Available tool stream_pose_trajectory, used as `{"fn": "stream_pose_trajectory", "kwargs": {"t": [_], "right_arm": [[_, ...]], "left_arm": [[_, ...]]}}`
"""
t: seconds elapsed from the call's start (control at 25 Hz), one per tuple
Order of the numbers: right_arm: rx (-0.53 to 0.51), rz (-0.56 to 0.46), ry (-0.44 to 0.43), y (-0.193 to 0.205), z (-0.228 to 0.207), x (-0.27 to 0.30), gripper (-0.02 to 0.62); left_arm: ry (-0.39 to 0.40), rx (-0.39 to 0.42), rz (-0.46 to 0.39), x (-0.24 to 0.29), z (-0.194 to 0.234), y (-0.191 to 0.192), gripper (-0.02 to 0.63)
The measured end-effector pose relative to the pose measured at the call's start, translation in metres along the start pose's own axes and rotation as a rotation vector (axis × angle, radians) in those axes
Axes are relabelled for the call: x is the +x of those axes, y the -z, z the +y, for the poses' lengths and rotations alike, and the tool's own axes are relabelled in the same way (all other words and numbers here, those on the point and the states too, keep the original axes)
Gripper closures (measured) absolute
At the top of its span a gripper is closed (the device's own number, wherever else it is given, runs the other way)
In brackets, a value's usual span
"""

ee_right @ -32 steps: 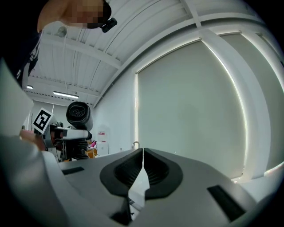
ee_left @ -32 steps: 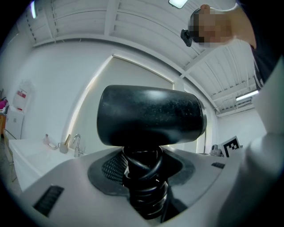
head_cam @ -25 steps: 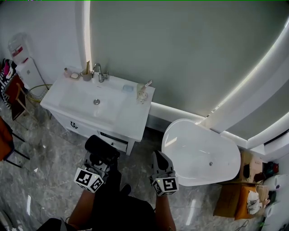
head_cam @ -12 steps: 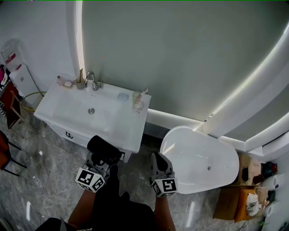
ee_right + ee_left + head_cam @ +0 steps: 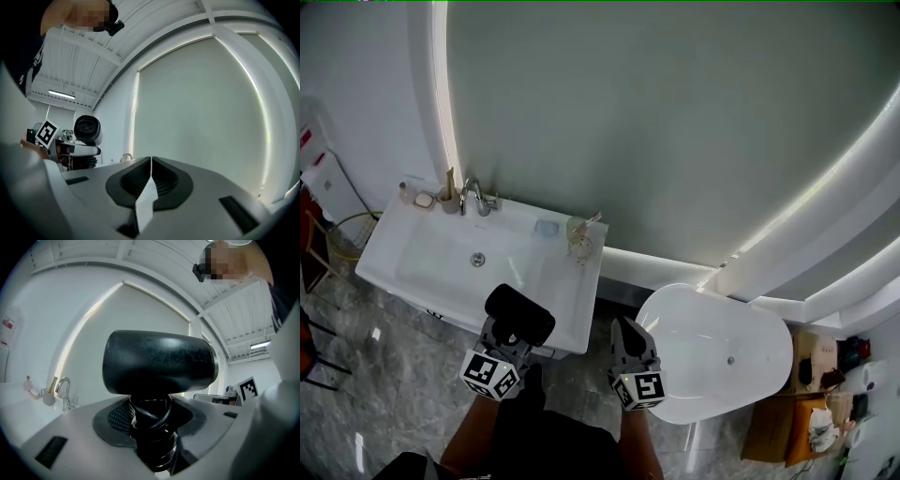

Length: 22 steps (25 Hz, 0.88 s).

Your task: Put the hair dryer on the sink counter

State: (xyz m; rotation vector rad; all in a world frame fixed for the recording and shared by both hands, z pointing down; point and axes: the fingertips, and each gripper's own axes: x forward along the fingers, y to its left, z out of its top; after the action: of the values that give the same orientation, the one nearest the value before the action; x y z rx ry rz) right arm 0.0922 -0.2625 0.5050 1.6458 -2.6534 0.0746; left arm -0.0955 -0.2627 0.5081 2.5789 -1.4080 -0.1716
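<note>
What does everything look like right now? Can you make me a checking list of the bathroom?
Surface: white sink counter, front part bare.
Job's things: black hair dryer held up near the counter's front edge, not yet set down.
Clutter: faucet, soap dish, clear bottle, small blue thing along the back.
Grippers: left gripper clamped on the dryer's handle; right gripper shut, empty.
Cables: black cord looped round the dryer's handle.
Surroundings: white bathtub on the right, grey marble floor.

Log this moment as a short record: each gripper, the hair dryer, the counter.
left gripper: jaws clamped on the handle of the black hair dryer, body upward
right gripper: jaws together, empty
sink counter: white, ahead of both grippers; faucet at its back edge
task: hair dryer not yet on the counter
</note>
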Motion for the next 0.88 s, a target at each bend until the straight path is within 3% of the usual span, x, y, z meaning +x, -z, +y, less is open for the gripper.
{"fn": "stream_pose_trajectory", "kwargs": {"t": [0.44,0.88], "right_arm": [[0.014,0.014,0.052,0.006,-0.003,0.08,0.565],[-0.013,0.018,0.049,-0.001,-0.037,0.098,0.565]], "left_arm": [[0.051,0.011,0.009,0.057,0.067,-0.015,0.393],[0.047,0.005,0.014,0.096,0.07,-0.016,0.393]]}}
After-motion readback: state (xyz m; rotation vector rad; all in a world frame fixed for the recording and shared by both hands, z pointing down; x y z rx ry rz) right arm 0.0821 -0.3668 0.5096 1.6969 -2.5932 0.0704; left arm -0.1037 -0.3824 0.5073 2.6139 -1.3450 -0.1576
